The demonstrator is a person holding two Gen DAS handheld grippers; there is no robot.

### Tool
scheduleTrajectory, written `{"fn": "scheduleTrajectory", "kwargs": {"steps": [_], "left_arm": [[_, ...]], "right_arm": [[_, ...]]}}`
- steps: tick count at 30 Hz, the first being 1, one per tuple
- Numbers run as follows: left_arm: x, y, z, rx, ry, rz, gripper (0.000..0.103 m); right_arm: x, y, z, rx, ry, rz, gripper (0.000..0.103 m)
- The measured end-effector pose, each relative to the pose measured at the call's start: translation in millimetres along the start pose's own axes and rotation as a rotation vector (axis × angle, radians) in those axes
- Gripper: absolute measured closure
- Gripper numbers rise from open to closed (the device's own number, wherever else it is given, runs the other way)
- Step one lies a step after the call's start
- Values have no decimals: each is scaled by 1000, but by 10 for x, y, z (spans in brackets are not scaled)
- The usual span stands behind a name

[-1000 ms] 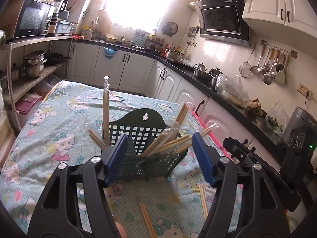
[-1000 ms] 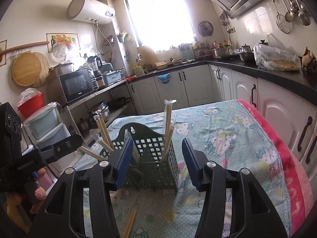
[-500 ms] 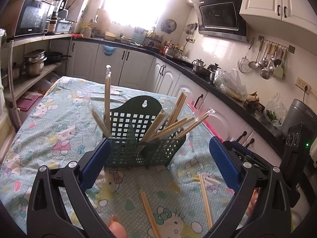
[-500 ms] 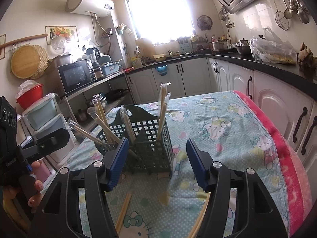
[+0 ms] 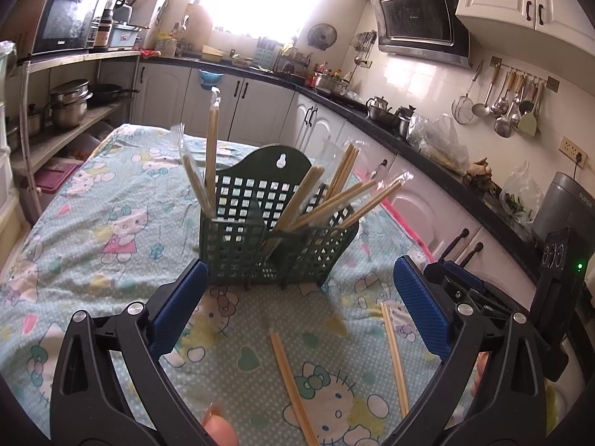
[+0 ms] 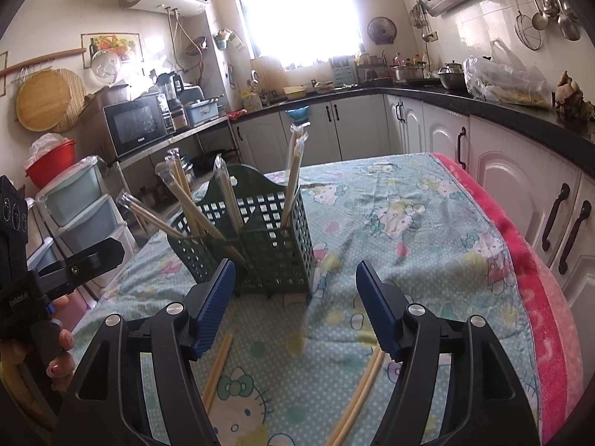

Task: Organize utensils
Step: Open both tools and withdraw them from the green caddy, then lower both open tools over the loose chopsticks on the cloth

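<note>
A dark green mesh utensil holder [image 5: 267,230] stands upright on the table, also in the right wrist view [image 6: 260,238]. Several wrapped chopstick pairs [image 5: 334,200] stick up out of it. Two loose chopstick pairs [image 5: 293,383] [image 5: 395,353] lie on the cloth in front of it; they also show in the right wrist view [image 6: 217,368] [image 6: 359,390]. My left gripper [image 5: 297,308] is open and empty, short of the holder. My right gripper [image 6: 295,304] is open and empty, near the holder's corner.
The table carries a light blue cartoon-print cloth [image 5: 111,223] with a pink edge [image 6: 535,282]. White cabinets and a dark counter [image 6: 520,119] run along the right. Shelves with pots [image 5: 67,104] and storage drawers [image 6: 78,208] stand at the left.
Both grippers have pulled back and up from the holder. The left jaws opened wide. The two loose chopstick pairs on the cloth came into fuller view.
</note>
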State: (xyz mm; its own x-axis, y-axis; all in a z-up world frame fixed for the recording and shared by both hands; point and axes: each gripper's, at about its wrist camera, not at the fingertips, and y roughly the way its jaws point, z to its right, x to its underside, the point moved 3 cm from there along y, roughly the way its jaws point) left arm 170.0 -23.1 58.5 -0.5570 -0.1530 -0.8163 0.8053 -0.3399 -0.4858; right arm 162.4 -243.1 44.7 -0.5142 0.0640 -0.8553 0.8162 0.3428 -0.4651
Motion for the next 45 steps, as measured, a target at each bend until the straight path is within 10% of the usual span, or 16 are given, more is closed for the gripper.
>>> {"fn": "scheduleTrajectory", "kwargs": {"steps": [33,45], "left_arm": [[654,497,-98,-16,-3,-219,11],[863,799,-124,37,-50,-363,30]], "right_arm": [[636,321,444,73,70,-244,38],[594,701,625,106,90,-347,43]]}}
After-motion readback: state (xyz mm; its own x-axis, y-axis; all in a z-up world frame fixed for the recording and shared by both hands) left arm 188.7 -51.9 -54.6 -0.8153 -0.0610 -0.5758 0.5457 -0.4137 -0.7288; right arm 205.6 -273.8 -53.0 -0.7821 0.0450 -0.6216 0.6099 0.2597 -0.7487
